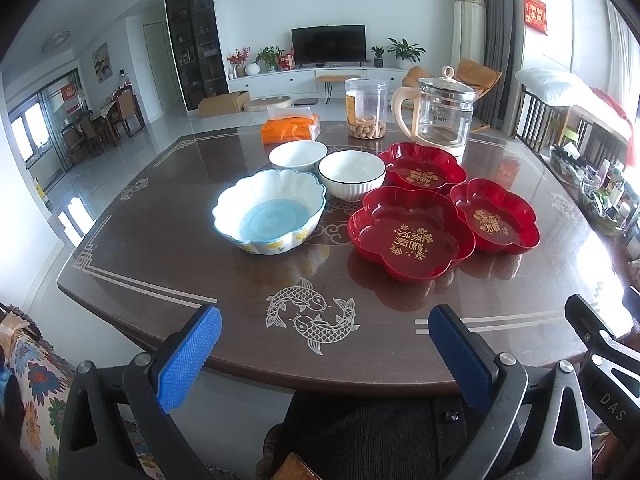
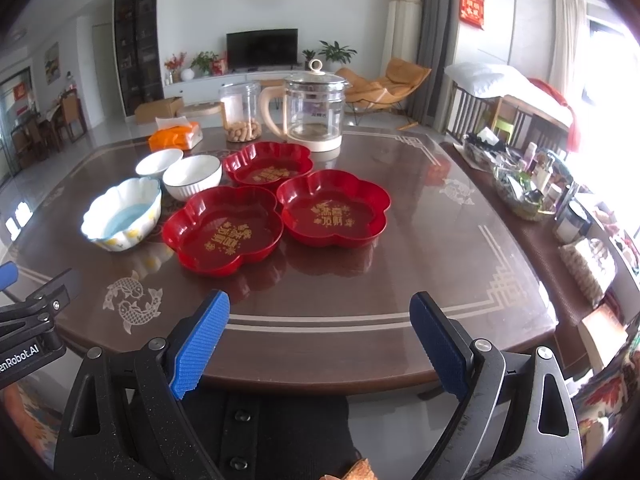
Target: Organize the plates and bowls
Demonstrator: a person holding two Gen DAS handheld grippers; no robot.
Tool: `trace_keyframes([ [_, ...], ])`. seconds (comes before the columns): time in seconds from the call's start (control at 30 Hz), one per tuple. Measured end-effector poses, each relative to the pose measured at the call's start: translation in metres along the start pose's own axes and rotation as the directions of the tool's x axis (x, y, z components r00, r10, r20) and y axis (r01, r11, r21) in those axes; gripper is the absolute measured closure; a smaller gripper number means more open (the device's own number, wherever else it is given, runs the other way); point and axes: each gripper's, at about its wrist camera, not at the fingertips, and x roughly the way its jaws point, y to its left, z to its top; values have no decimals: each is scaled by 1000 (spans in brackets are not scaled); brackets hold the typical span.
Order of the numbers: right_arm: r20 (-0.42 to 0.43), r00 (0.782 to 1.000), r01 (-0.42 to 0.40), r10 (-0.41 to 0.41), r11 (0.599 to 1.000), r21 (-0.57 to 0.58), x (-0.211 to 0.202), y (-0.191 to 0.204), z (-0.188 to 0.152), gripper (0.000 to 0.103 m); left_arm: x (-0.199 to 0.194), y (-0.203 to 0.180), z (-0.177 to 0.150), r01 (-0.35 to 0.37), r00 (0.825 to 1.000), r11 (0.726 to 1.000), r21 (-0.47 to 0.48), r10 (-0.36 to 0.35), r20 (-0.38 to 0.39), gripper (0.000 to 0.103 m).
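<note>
**Nothing stacked yet: six dishes lie spread on the table**

The dark table (image 1: 200, 280) carries the whole set, all loose. On the right, three red flower-shaped plates (image 1: 412, 236) cluster edge to edge: one near, one to its right (image 1: 494, 216), one farther back (image 1: 422, 170). Left of them sits the scalloped bowl (image 1: 270, 212) with a blue floor; beyond it stand a white ribbed bowl (image 1: 352, 174) and a smaller white bowl (image 1: 298, 155), close together. No dish sits inside another, so the sorting looks unstarted. At the near edge the left gripper (image 1: 324, 356) and right gripper (image 2: 320, 344) hover spread wide, holding nothing, well short of the dishes.
</note>
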Motion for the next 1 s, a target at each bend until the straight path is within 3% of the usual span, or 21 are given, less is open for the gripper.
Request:
trace_keyframes([
  [1.0, 11, 999, 38, -38, 999, -28, -1, 10, -1, 9, 0, 0, 0, -4, 1000, 1000, 7, 4, -1, 0],
])
